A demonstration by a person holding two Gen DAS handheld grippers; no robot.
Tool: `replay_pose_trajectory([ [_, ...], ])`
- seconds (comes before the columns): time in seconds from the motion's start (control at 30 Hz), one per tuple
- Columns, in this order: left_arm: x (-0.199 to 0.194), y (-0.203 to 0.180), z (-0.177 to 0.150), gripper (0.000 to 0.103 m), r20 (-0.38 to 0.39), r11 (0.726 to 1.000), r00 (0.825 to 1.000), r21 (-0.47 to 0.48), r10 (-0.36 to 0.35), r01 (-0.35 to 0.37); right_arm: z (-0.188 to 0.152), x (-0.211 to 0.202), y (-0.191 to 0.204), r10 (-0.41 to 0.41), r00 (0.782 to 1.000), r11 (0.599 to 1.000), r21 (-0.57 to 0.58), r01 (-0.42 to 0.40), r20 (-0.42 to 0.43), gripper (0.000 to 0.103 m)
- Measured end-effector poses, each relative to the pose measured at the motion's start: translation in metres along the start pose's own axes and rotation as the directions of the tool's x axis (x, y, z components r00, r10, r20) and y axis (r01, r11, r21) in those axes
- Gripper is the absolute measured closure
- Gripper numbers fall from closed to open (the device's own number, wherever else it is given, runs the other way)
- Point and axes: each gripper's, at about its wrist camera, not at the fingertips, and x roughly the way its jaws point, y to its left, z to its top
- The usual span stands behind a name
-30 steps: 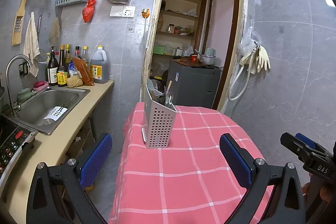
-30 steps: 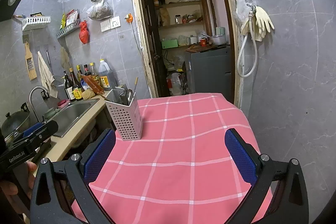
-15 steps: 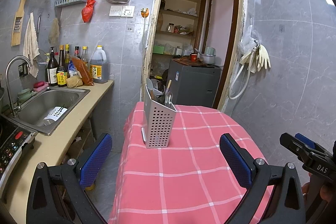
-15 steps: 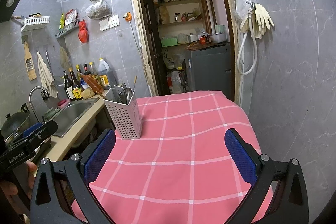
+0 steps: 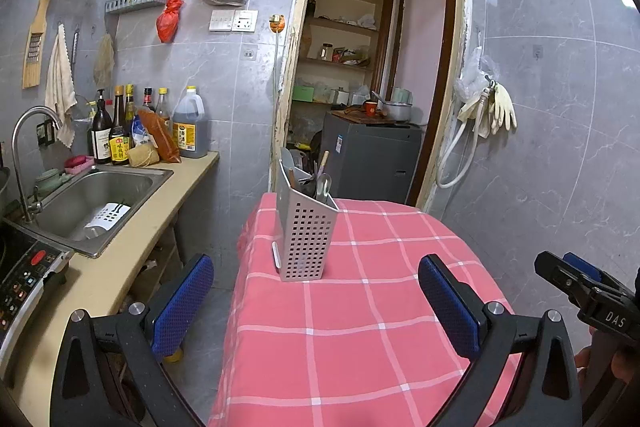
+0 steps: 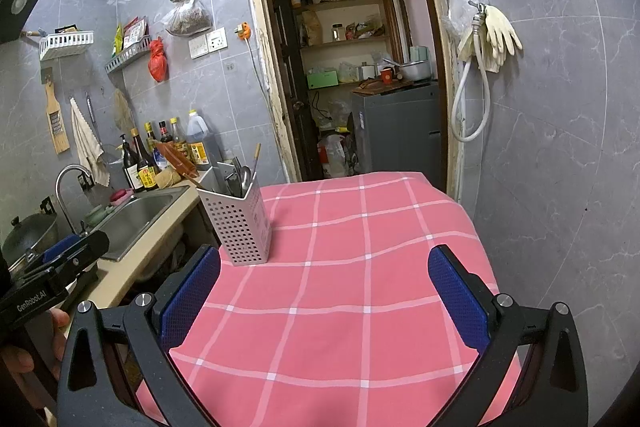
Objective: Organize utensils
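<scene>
L gripper (image 5: pixel 316 303) spread wide, nothing btwn the blue pads (image 5: pixel 182 301); hovers over the near part of the pink checked tablecloth (image 5: pixel 360 347). R gripper (image 6: pixel 324 299) same: jaws wide apart, empty, over the cloth's near-centre.

Target = perforated white utensil caddy (image 5: pixel 306 235), upright on the cloth near its far-left edge. L wrist view: caddy sits centre of frame, slightly left of the gripper's midline, ahead and well apart from the fingertips. R wrist view: caddy (image 6: pixel 236 223) is left of centre, just beyond and above the left pad (image 6: pixel 192 299), so it's off-axis to the left for R.

Contents: spoon (image 5: pixel 323 187) plus a wood-handled utensil (image 5: pixel 323 161) stick up out of the top, long axes near vertical, leaning a bit toward upper right of the L frame. Other dark handles in there, can't tell which is what. No loose utensils visible on the cloth.

Judgement: L is better lined up, straight fwd approach w/ no lateral shift. R would need to swing left first. R gripper's nose also shows at the lower right edge of the L view, L gripper's at lower left of the R view → both side by side, apart, no clash.

Key relation: caddy dead ahead of L, off to the left for R; handles vertical, so I'd expect a top-down pinch.
</scene>
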Motion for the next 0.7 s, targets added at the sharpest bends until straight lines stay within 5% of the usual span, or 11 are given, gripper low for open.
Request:
replay_pose_trajectory([
  [0.7, -0.0036, 0.0090, -0.0074, 0.000, -0.010, 0.999, 1.000, 0.022, 0.030, -0.030, -0.0014, 0.0011, -0.0015, 0.002, 1.000, 1.000, 0.002, -0.002, -0.003, 0.001],
])
